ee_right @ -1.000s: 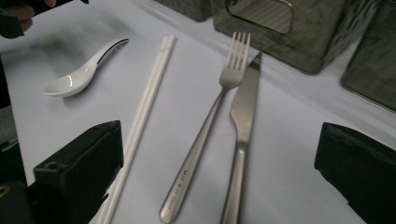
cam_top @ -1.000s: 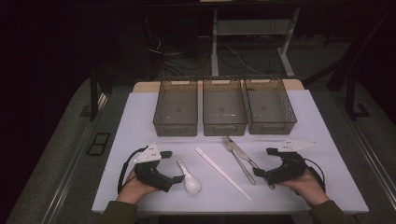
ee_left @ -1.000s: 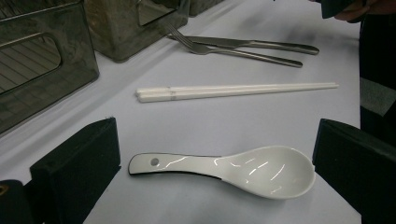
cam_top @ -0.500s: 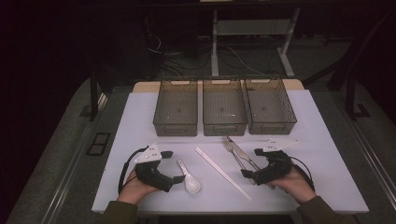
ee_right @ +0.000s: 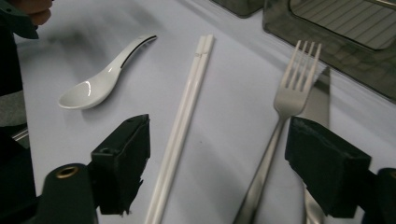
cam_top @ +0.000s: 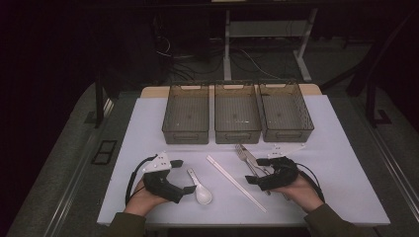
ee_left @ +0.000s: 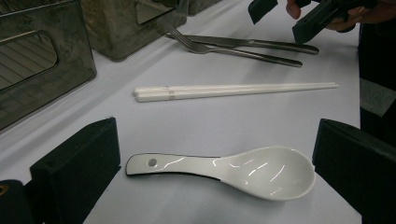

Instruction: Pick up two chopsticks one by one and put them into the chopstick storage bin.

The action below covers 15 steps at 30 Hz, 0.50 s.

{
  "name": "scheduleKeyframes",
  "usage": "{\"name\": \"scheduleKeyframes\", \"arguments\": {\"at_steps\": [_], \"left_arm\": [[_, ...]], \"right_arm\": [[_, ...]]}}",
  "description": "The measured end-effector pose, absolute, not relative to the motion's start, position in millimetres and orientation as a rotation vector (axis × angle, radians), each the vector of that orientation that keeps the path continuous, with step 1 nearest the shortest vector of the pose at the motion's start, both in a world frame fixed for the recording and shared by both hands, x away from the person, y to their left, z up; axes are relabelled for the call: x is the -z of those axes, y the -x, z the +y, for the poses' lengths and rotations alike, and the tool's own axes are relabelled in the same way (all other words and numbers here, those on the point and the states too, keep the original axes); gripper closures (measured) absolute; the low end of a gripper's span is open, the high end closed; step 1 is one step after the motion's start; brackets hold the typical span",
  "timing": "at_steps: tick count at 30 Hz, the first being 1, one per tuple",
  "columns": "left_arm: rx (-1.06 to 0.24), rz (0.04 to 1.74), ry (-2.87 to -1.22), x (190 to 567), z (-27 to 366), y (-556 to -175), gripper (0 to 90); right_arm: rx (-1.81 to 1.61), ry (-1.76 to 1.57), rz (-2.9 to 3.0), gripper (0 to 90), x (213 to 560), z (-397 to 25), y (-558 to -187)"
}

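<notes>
A white ceramic spoon (cam_top: 200, 190) (ee_left: 224, 170) lies on the white table between the spread jaws of my left gripper (cam_top: 184, 177) (ee_left: 212, 189), which is open and not touching it. To its right lie white chopsticks (cam_top: 236, 183) (ee_right: 184, 116), then a steel fork (cam_top: 245, 157) (ee_right: 285, 107) and knife (cam_top: 254, 157) (ee_right: 320, 100). My right gripper (cam_top: 259, 170) (ee_right: 224, 168) is open, low over the table. Its jaws straddle the chopsticks' near end and the fork handle. The knife handle is hidden under that gripper.
Three smoky see-through bins (cam_top: 187, 133) (cam_top: 237, 134) (cam_top: 286, 132) stand side by side at the back of the table, just beyond the fork tines. The white table top (cam_top: 346, 163) ends close in front of both hands.
My right gripper has slid left from the table's right part to over the fork handle and the chopsticks. The left gripper and the spoon have stayed put.
</notes>
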State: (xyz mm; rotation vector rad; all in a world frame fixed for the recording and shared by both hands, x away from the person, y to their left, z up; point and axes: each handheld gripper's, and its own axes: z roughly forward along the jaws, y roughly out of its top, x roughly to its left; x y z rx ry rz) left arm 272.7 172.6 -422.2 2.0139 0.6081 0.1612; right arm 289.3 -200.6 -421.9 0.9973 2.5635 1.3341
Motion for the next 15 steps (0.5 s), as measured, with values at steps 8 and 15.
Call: {"name": "scheduleKeyframes", "arguments": {"at_steps": [8,15], "left_arm": [[-0.16,0.609,-2.009,422.2,173.1,-273.0,0.0],[-0.159,0.606,-2.01,421.7,173.4,-272.7,0.0]], "right_arm": [[-1.33,-0.986,2.599,36.4,423.5,-186.9,-292.5],[-1.312,-0.953,2.627,46.2,424.6,-171.4,-294.4]]}}
